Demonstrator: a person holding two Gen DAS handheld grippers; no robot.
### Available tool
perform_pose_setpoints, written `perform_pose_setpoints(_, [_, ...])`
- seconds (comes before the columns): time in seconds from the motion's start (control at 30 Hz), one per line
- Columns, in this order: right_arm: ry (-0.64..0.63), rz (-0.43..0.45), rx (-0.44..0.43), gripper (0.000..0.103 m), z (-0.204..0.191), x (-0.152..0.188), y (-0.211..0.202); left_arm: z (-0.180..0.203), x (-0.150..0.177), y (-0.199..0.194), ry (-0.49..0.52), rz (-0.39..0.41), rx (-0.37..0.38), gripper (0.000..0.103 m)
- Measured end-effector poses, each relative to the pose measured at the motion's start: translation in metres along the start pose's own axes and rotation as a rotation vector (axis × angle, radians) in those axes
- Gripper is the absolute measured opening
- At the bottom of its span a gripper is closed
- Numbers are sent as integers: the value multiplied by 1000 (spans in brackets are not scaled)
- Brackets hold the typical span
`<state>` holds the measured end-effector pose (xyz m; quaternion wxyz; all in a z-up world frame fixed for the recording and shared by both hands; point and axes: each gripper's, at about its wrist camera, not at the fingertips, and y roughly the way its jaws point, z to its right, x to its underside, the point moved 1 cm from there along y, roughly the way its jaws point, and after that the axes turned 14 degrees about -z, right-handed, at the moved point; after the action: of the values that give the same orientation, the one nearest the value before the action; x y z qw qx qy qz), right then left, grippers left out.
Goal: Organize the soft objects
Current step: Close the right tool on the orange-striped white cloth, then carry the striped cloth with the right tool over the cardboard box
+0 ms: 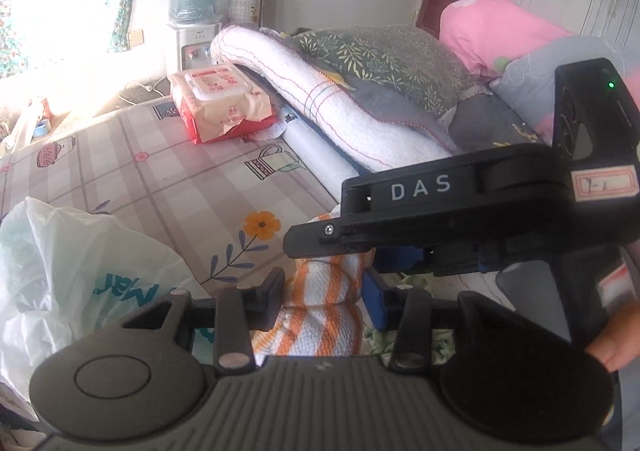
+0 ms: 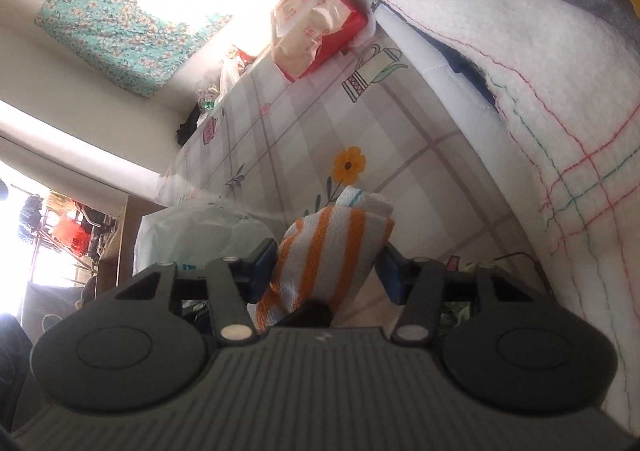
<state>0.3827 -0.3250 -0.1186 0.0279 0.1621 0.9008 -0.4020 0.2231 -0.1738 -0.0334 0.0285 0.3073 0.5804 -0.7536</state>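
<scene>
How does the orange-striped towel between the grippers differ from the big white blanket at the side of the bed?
The orange-striped towel has broad orange bands; the white blanket carries only thin coloured stitched lines. The towel is a small bundle; the blanket is far larger, a thick long fold. The towel sits between gripper fingers on the patterned sheet; the blanket lies ungripped under a leaf-print pillow. Both are white, textured, soft fabric.

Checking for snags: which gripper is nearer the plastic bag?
Left. The left gripper is beside the bag; the right gripper meets the towel from the side away from it.
</scene>
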Motion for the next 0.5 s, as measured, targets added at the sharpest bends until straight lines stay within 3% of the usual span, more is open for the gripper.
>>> perform_pose_setpoints(0.27, [-273,146,-39,49,-101,27,-49,-17,21,-107,-46,231,-57,43])
perform_pose_setpoints(0.5, [-475,83,-147,48,-201,61,-33,-71,69,-182,-184,286,-190,43])
